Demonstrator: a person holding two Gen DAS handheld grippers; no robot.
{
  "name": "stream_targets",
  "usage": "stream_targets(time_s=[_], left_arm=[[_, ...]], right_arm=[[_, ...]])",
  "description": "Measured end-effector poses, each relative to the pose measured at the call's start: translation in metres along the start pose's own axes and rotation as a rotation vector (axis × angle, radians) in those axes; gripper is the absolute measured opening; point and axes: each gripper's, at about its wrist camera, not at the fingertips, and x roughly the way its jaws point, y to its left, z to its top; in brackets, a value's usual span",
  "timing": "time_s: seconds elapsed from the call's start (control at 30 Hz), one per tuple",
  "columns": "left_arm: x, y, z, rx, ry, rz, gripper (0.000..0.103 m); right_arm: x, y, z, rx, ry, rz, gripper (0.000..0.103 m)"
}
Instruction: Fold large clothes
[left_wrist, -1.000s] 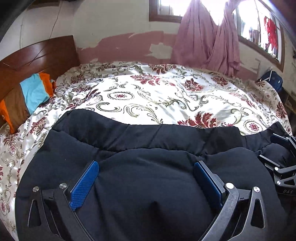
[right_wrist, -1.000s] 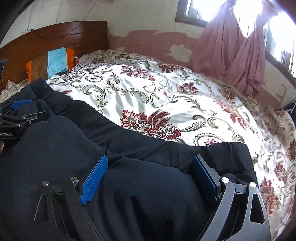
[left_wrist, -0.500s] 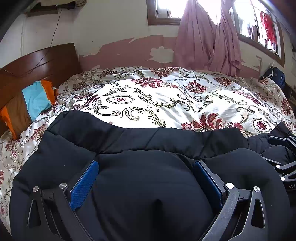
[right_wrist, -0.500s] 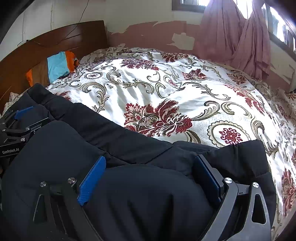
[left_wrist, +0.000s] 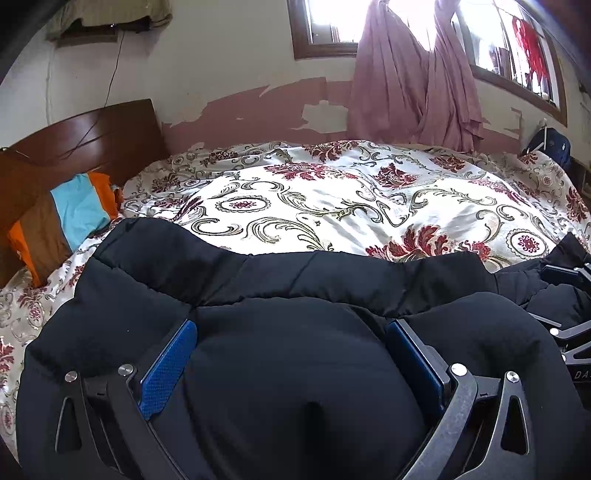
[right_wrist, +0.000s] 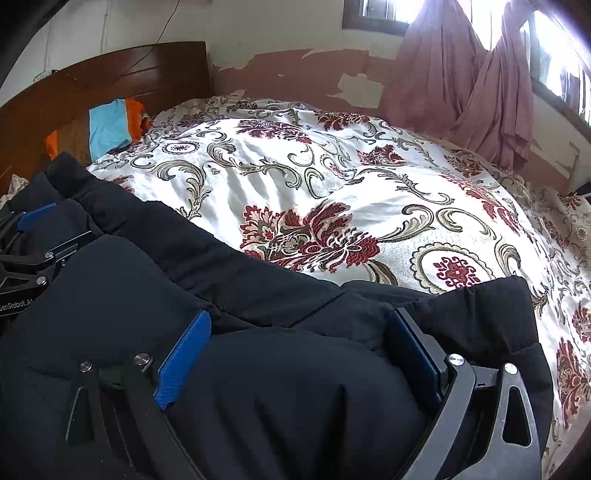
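While a thick fold of the black padded garment (left_wrist: 295, 387) is bunched between the jaws of the left gripper (left_wrist: 291, 332), the blue pads (left_wrist: 168, 369) are seen set wide apart with the cloth bulging up between them; whether the cloth is actually pinched cannot be told. The same is seen at the right gripper (right_wrist: 299, 325), whose blue pads (right_wrist: 183, 363) stand wide with the black padded garment (right_wrist: 288, 398) heaped between them, and a firm grip cannot be told there either.

Ahead of both sets of jaws the garment's far edge is laid across the bed (left_wrist: 351, 206), and beyond that edge a broad stretch of flowered bedspread (right_wrist: 351, 206) is left uncovered. To the right of the right jaws the garment's corner ends on the bedspread, with more bare cover past it. To the left of the left jaws the cloth runs out to its edge on the bedspread.

Far ahead and to the left of the jaws a striped orange, blue and brown pillow (left_wrist: 66, 218) is propped against the wooden headboard (left_wrist: 85, 144). Straight beyond the bed a peeling wall is seen, with pink curtains (left_wrist: 413, 85) hung at a window. Each gripper is glimpsed at the edge of the other's view, resting on the garment.
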Motion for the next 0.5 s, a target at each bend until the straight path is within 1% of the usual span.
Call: stream_targets(time_s=[0.5], left_arm=[[0.0002, -0.0002, -0.0018, 0.003, -0.007, 0.005, 0.103]], right_arm=[[0.001, -0.0014, 0.0008, -0.001, 0.001, -0.006, 0.094]])
